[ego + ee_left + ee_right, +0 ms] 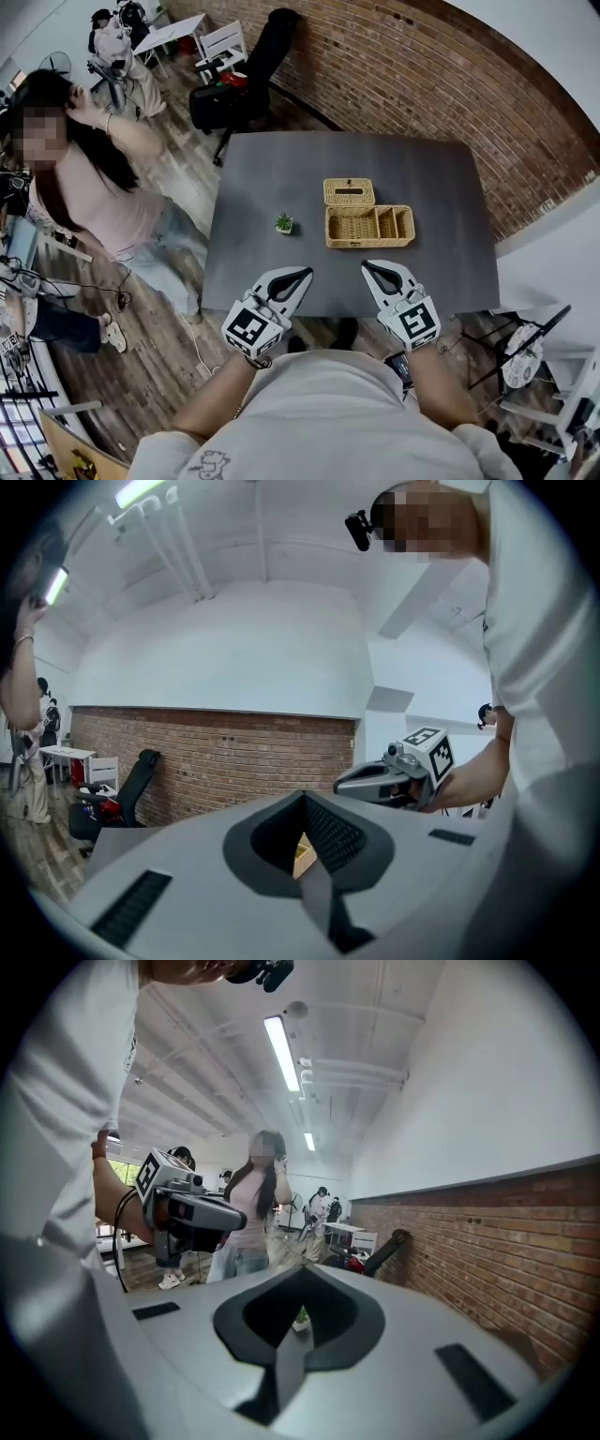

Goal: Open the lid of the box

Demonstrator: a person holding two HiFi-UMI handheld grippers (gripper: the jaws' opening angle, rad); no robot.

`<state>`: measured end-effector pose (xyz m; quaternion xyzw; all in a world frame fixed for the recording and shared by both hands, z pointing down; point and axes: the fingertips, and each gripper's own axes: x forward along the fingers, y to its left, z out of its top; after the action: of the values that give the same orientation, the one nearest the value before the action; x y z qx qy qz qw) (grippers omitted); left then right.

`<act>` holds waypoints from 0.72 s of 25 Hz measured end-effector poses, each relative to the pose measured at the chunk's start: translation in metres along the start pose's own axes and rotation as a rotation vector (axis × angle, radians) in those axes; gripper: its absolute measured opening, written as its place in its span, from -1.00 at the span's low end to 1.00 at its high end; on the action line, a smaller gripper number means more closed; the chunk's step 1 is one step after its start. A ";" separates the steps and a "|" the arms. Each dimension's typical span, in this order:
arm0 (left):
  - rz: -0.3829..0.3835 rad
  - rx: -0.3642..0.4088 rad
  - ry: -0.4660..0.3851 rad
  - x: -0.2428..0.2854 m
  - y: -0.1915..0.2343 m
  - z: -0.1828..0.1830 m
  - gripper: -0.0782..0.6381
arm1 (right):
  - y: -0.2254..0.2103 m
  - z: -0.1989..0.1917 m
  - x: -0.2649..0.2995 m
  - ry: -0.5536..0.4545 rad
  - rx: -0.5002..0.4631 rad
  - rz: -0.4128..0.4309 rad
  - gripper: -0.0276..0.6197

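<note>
The box [368, 226], tan woven wicker with compartments, sits right of centre on the table [281, 178], its slotted lid [349, 192] lying open behind it. A red brick wall [422, 75] and wood plank floor [178, 169] surround this matte dark grey square top. Above its near edge, the smooth grey left gripper [302, 276] and right gripper [369, 269] each have jaws pressed together on nothing; a tiny green potted plant [283, 223] stands left of the box.
</note>
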<state>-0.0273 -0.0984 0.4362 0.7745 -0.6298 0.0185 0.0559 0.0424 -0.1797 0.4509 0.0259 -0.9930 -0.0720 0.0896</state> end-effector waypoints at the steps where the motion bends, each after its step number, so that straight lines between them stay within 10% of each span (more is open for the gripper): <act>1: -0.004 0.002 -0.003 -0.008 0.000 0.001 -0.75 | 0.005 0.001 -0.002 0.002 -0.001 -0.014 -0.90; 18: -0.041 -0.011 -0.060 -0.052 -0.034 0.017 -0.75 | 0.051 0.014 -0.047 -0.016 -0.015 -0.047 -0.90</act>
<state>-0.0055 -0.0426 0.4124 0.7872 -0.6153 -0.0095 0.0416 0.0840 -0.1247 0.4367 0.0477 -0.9923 -0.0816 0.0802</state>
